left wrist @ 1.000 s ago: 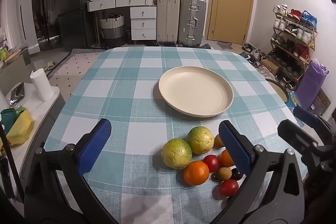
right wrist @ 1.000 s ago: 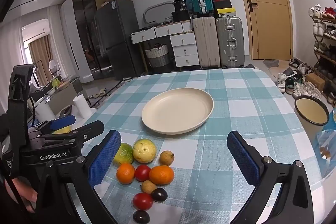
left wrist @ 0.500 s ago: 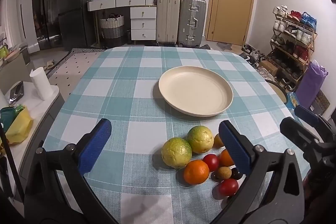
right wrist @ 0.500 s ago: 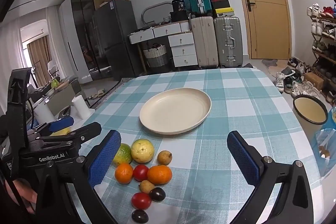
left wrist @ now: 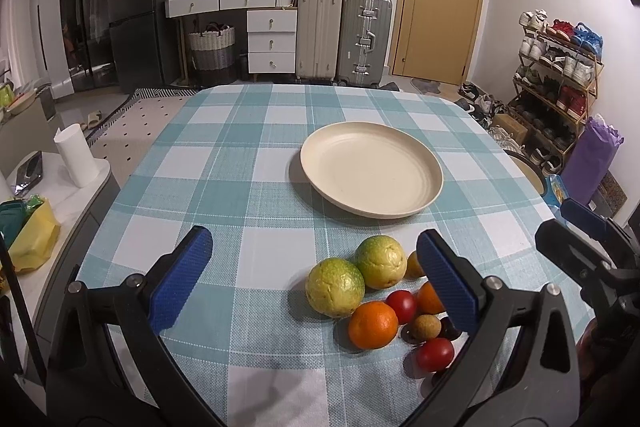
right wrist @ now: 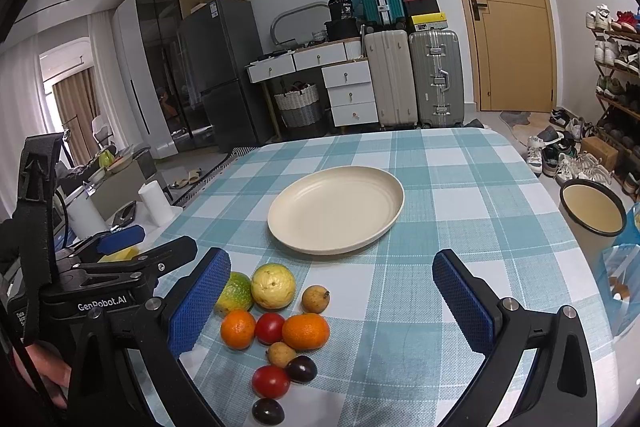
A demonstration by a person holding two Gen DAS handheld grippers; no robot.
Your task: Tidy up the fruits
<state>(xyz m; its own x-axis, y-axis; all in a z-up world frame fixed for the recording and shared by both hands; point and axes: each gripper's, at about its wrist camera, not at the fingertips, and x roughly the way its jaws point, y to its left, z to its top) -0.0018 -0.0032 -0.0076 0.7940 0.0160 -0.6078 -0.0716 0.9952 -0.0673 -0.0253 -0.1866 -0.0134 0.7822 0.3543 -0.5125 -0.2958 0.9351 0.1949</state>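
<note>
Right wrist: fruit cluster [right wrist: 272,323] (mixed colours) beside bare plate [right wrist: 336,213].

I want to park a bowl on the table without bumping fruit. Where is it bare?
Bare cloth lies left of the plate and right of it toward the table edge. The near middle is crowded with the fruit cluster. The plate itself holds nothing.

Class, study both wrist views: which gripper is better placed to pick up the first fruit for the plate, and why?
Probably the left gripper: its open jaws already frame the green fruit. In the right gripper view, the pile sits by its left finger. The plate is empty.
</note>
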